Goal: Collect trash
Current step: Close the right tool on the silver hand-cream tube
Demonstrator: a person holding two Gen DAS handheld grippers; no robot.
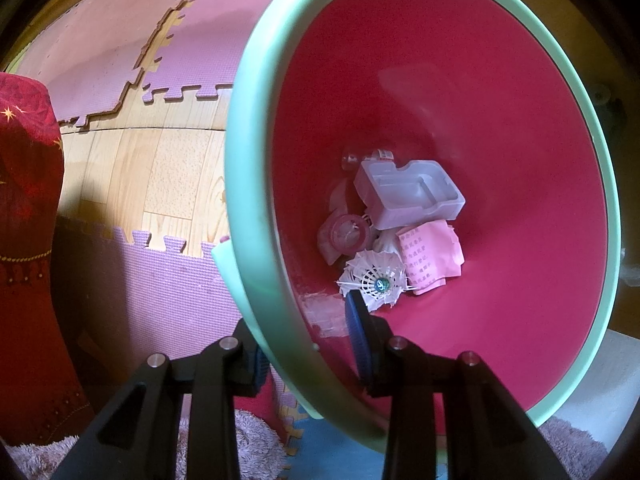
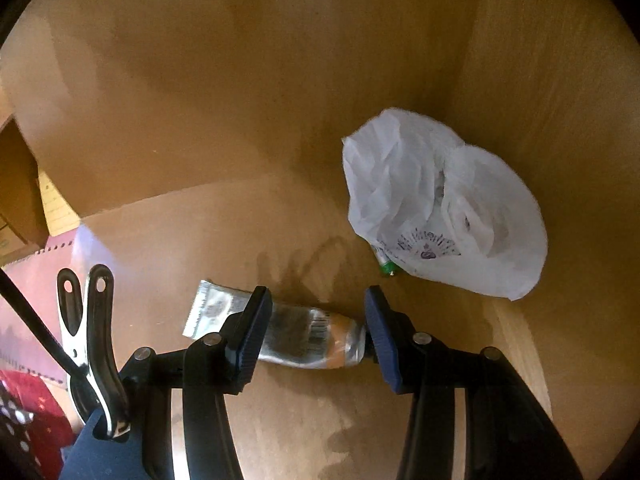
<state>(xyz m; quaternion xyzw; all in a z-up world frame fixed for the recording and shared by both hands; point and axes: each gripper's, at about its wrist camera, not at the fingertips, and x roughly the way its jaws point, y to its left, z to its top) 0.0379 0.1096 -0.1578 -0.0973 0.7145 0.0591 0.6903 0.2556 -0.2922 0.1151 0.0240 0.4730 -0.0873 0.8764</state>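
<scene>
Left gripper [image 1: 310, 344] clamped shut on the mint-green rim of the bin [image 1: 256, 128], one blue ribbed pad outside the wall at lower centre, the other pad inside against the pink-red lining. Bin tipped toward the lens, round mouth filling the right two thirds of the left wrist view. Down at the bottom, a heap of rubbish: a translucent moulded plastic tray [image 1: 410, 194] uppermost, a pink printed paper [image 1: 434, 260] to its lower right, a white plastic shuttlecock [image 1: 374, 278] nearest the inner pad, nose toward the lens, and a crumpled clear wrapper [image 1: 344, 236] at the left. Beyond the rim, purple and pink foam puzzle mats [image 1: 132, 52] over pale wood flooring [image 1: 168, 168], red patterned cloth [image 1: 28, 240] along the left edge. Right gripper [image 2: 316, 330] standing about half open, holding nothing, blue pads either side of a squeezed silver tube [image 2: 304, 334] without pressing on it. Tube lying flat on a smooth brown board surface [image 2: 200, 240], long axis running left to right across the lower centre, crimped flat end toward the left, rounded shoulder toward the right beside the right pad. Farther up and right, a crumpled white plastic bag [image 2: 444, 208] with purple print, a small green item [image 2: 387, 267] poking out under its lower left edge. Black and white spring clip [image 2: 90, 340] at lower left.
</scene>
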